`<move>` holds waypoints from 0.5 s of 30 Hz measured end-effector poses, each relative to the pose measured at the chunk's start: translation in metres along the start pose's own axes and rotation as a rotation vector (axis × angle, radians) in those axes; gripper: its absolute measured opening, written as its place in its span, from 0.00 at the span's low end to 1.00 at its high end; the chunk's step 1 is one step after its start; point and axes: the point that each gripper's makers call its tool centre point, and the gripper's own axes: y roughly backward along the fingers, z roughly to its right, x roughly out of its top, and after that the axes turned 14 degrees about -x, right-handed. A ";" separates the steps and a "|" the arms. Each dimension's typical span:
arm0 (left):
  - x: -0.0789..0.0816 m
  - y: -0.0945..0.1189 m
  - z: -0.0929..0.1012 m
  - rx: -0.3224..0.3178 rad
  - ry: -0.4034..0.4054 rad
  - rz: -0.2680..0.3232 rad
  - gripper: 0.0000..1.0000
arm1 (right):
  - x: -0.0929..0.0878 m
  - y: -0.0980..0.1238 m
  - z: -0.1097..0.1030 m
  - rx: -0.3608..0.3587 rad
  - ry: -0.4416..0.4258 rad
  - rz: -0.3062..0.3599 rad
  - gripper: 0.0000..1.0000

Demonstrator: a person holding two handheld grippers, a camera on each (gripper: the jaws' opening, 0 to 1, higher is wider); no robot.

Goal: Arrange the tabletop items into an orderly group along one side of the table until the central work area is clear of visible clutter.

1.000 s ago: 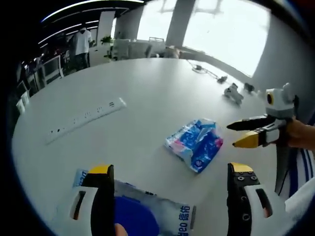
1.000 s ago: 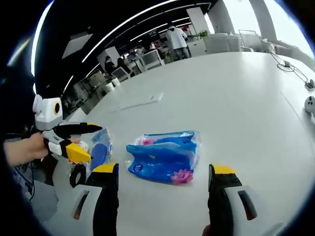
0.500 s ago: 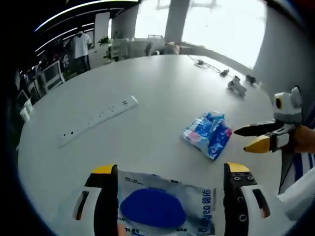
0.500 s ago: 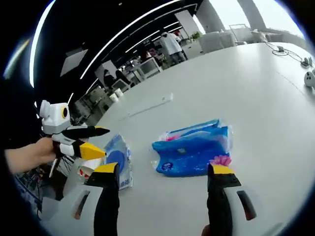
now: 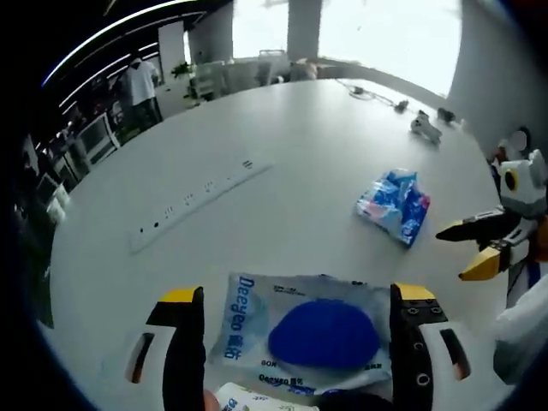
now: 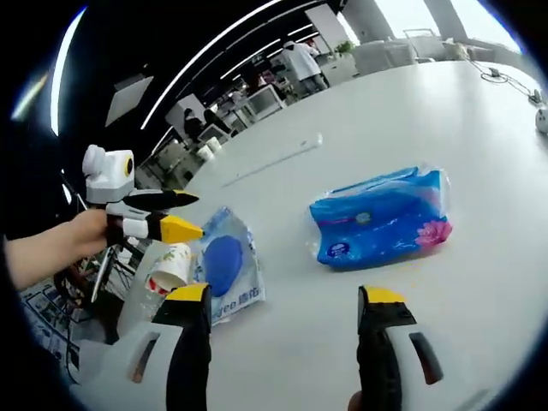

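A clear wipes pack [image 5: 317, 334] with a blue oval lid lies flat on the white table [image 5: 282, 137], seen between the two jaws of my left gripper [image 5: 298, 295], which is open. A blue tissue pack [image 5: 396, 205] lies farther off to the right. My right gripper [image 5: 452, 253] comes in from the right, open and holding nothing. In the right gripper view, the tissue pack [image 6: 381, 218] lies ahead of my open right gripper [image 6: 282, 294]. The wipes pack [image 6: 227, 265] is to its left. A hand holds the left gripper [image 6: 199, 214] just above the wipes pack.
A long white power strip [image 5: 201, 201] lies across the table's middle. A paper cup [image 6: 171, 267] lies beside the wipes pack at the table edge. A small white object [image 5: 425, 128] and cables sit at the far side. People and desks are beyond the table.
Both views have drawn back and swung left. The whole wipes pack now sits between the left jaws and the tissue pack looks farther off. The paper cup has come into the right gripper view.
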 end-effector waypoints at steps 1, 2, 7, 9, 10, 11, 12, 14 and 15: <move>-0.003 0.002 -0.005 0.006 0.010 0.000 0.86 | -0.001 0.000 -0.002 0.005 -0.005 -0.002 0.67; -0.004 0.004 -0.008 0.011 0.014 0.002 0.86 | -0.005 -0.001 -0.008 0.017 -0.015 -0.009 0.67; -0.010 0.012 -0.015 0.030 0.022 -0.004 0.86 | -0.018 0.001 -0.020 0.024 -0.031 -0.029 0.64; -0.014 0.014 -0.018 0.030 0.026 -0.003 0.86 | -0.019 0.002 -0.025 0.036 -0.080 -0.031 0.63; -0.016 0.014 -0.020 0.028 0.030 -0.005 0.86 | -0.022 0.002 -0.027 0.042 -0.093 -0.037 0.63; -0.018 0.014 -0.022 0.028 0.035 -0.006 0.86 | -0.024 0.001 -0.029 0.044 -0.090 -0.043 0.62; -0.021 0.014 -0.025 0.031 0.043 -0.010 0.86 | -0.027 0.000 -0.030 0.046 -0.089 -0.048 0.62; -0.025 0.015 -0.031 0.037 0.057 -0.014 0.85 | -0.032 0.000 -0.032 0.041 -0.086 -0.056 0.61; -0.026 0.015 -0.033 0.038 0.062 -0.014 0.85 | -0.033 0.000 -0.032 0.037 -0.086 -0.058 0.60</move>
